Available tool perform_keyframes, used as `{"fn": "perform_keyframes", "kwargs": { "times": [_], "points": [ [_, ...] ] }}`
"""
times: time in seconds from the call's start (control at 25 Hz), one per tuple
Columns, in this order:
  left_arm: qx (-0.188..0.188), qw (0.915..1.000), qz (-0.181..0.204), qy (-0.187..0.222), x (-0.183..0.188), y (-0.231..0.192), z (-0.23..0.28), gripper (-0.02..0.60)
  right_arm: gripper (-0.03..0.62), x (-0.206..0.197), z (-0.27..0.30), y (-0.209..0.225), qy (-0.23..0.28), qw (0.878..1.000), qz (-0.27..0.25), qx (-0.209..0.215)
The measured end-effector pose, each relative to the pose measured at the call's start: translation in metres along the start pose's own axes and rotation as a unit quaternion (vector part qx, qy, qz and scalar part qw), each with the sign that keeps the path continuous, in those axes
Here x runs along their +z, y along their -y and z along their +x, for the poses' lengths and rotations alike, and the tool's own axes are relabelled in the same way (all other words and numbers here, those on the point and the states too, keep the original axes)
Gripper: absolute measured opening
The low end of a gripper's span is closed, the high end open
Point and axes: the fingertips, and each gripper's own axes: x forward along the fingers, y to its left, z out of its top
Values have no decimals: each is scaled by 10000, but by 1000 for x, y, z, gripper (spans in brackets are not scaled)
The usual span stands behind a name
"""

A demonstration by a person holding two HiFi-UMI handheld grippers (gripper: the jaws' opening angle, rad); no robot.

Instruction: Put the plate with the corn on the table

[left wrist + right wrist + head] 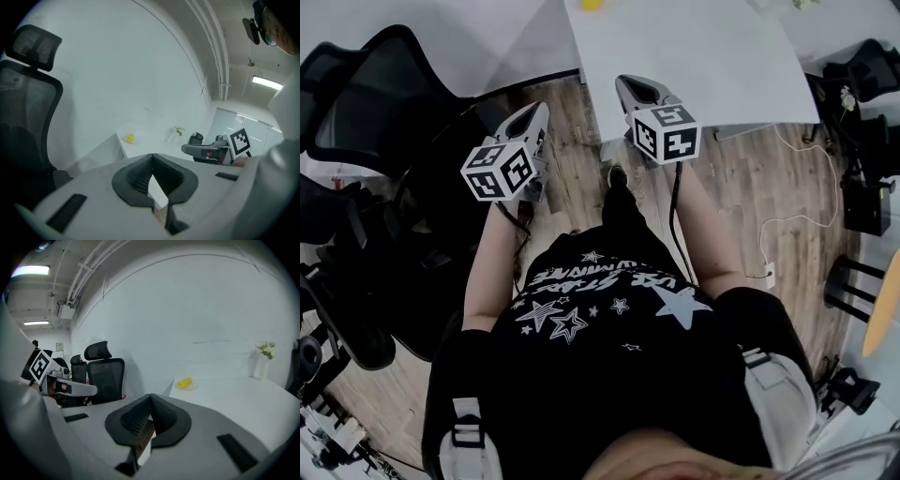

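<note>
A yellow corn cob (184, 382) lies on a small white plate (186, 387) near the far corner of the white table (234, 394). In the left gripper view the corn (130, 138) shows small and far off. In the head view the corn (592, 4) is at the top edge, well beyond both grippers. My left gripper (536, 114) hangs over the wooden floor, left of the table, shut and empty. My right gripper (630, 86) hovers at the table's near corner (609, 112), also shut with nothing in it.
Black mesh office chairs (384, 84) stand at the left, one of which (105, 371) is beside the table. A vase with a small plant (265, 355) stands at the table's far side. Cables (787, 225) and chair bases (862, 197) lie on the floor at right.
</note>
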Motion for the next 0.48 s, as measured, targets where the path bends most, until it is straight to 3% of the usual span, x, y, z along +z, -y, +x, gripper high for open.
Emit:
{"fn": "perform_keyframes", "kwargs": {
  "times": [0.48],
  "points": [
    [-312,9992,223,70,-14,24,-66,8,5,-26,-58,-61,-42,9997,-28,-241]
  ]
}}
